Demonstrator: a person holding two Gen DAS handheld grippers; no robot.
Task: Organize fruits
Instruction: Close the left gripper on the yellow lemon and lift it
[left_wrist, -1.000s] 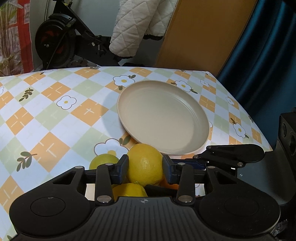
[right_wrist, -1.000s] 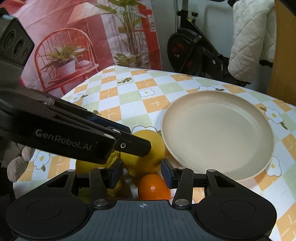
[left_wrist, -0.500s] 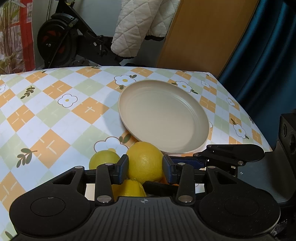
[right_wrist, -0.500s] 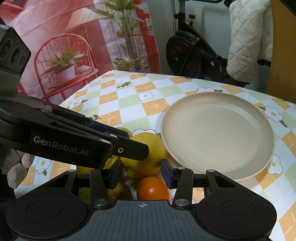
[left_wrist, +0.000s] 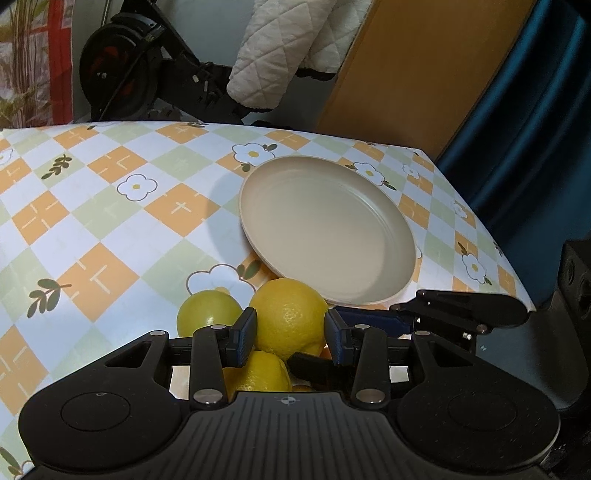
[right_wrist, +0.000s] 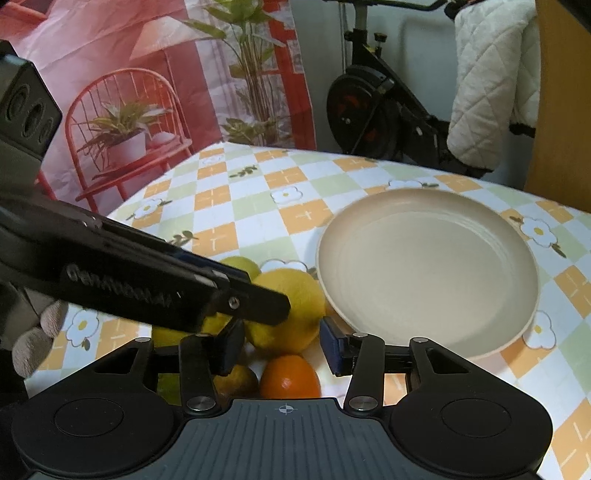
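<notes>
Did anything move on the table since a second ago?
Almost nothing. The left claw still frames the big yellow lemon, and the right claw still hangs over the fruit pile by the orange. Nothing was picked up or let go. The beige plate stays empty.

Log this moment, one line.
phase: pre-pick | left gripper: straddling big lemon, grip unclear | right gripper: open, by orange | plate: empty

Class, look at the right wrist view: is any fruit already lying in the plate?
No, the plate holds nothing; the orange and lemon sit on the tablecloth beside it.
</notes>
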